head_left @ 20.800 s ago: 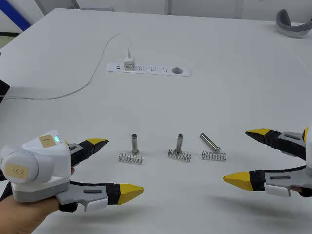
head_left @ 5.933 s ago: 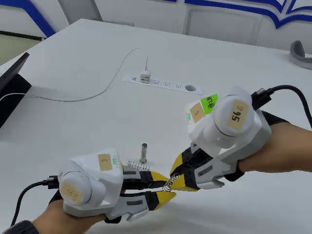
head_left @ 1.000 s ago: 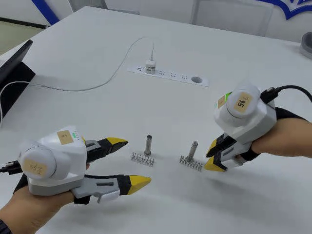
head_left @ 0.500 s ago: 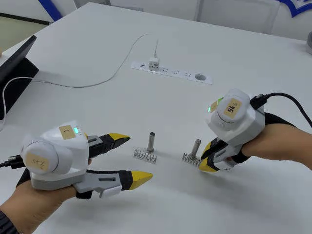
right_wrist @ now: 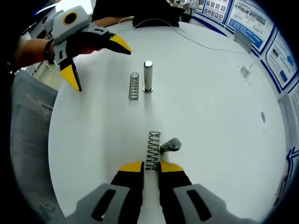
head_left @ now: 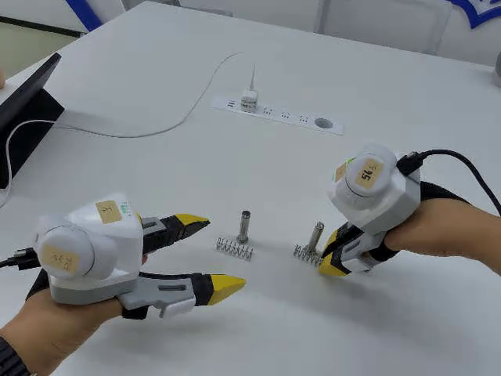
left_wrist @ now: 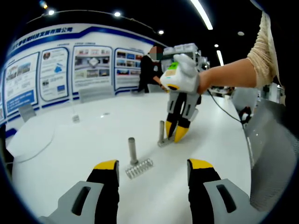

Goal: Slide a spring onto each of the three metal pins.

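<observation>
Power strip [head_left: 270,114], cable [head_left: 168,125], pin [right_wrist: 170,145] beside spring [right_wrist: 153,148]

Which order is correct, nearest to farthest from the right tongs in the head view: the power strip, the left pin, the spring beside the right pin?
1. Spring, between the tips of the right tongs.
2. Left pin, standing further left.
3. Power strip, far back.

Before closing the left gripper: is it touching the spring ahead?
Apart. The right gripper view shows bare table between the left gripper's open jaws and the spring.
</observation>
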